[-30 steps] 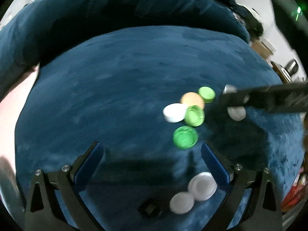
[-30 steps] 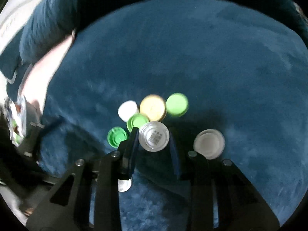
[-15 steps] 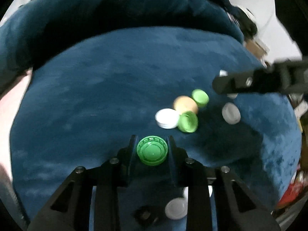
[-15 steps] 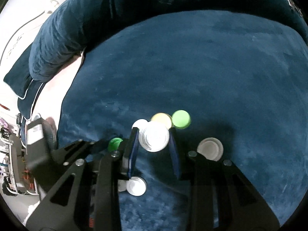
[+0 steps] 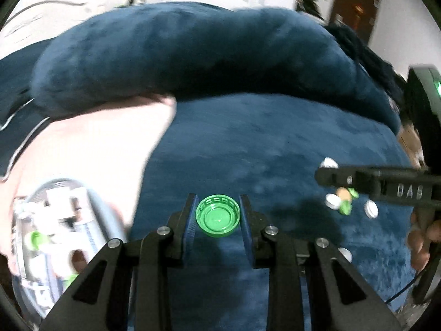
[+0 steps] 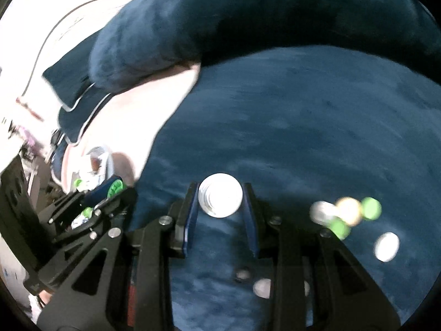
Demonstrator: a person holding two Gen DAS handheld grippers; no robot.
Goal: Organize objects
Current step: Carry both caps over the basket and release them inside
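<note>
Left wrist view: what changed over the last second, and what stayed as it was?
The left gripper, open a second ago, closed on the green cap and lifted it off the blue cushion, swinging left toward the clear container. The right gripper kept its hold on the white cap and rose with it. The other caps stayed in their cluster.

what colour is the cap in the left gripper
Green cap, clearest in the left wrist view.

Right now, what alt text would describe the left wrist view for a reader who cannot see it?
The left gripper is shut on a green bottle cap, held open side up above a dark blue plush surface. To the right, more caps lie behind the right gripper's black finger; at left sits a clear container.
</note>
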